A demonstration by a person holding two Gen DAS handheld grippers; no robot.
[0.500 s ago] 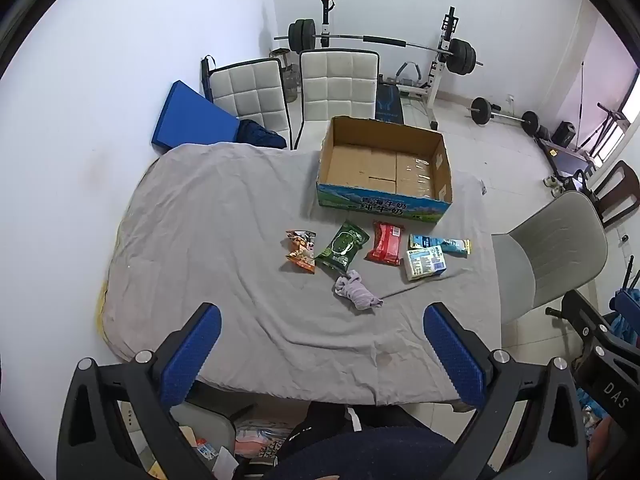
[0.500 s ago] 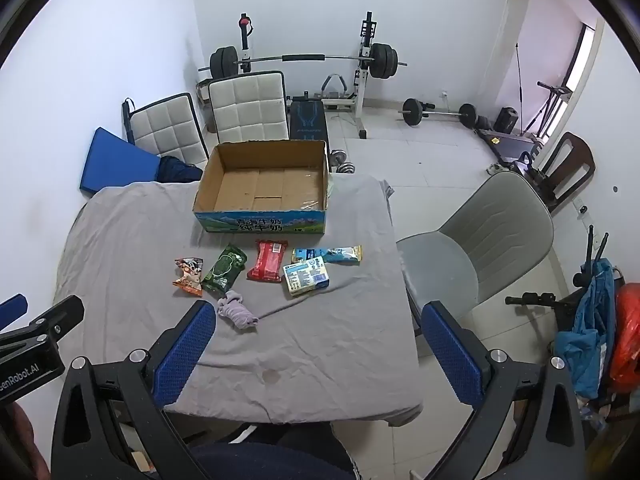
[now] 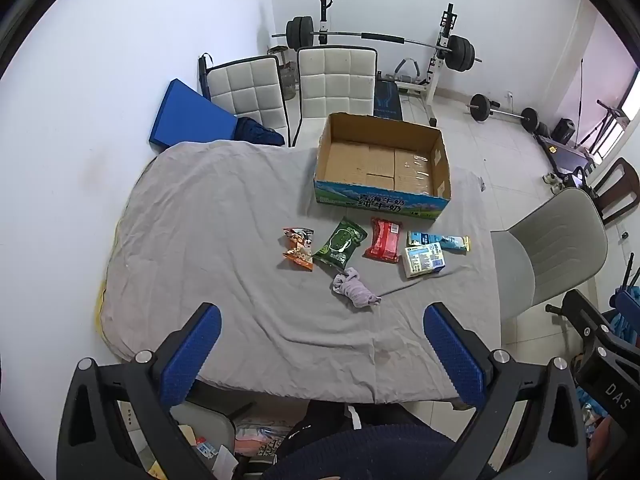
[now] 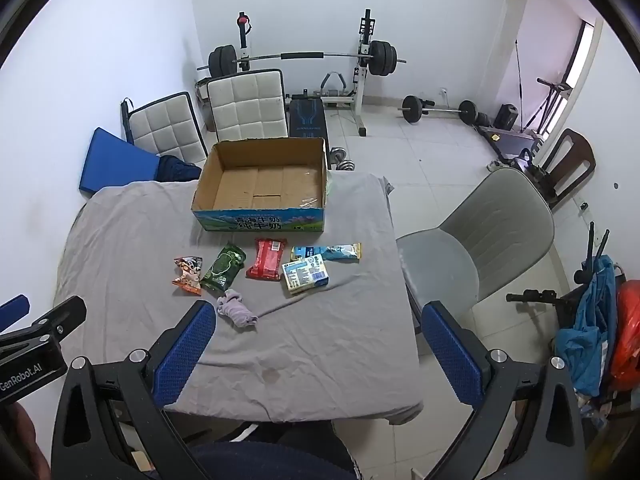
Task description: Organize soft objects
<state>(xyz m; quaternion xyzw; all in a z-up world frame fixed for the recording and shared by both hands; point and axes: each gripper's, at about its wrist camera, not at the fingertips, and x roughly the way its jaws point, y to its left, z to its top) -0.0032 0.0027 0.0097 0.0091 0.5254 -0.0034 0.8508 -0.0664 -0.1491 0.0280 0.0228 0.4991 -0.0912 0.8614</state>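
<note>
Packets lie in a row on the grey-sheeted table, well ahead of both hand-held grippers: an orange snack bag, a green pouch, a red pack, a long light-blue packet and a white tissue pack. Nearer the left hand-held gripper sits a crumpled lilac sock. Beyond the row stands an open cardboard box. Both it and the right hand-held gripper hover spread wide, holding nothing.
</note>
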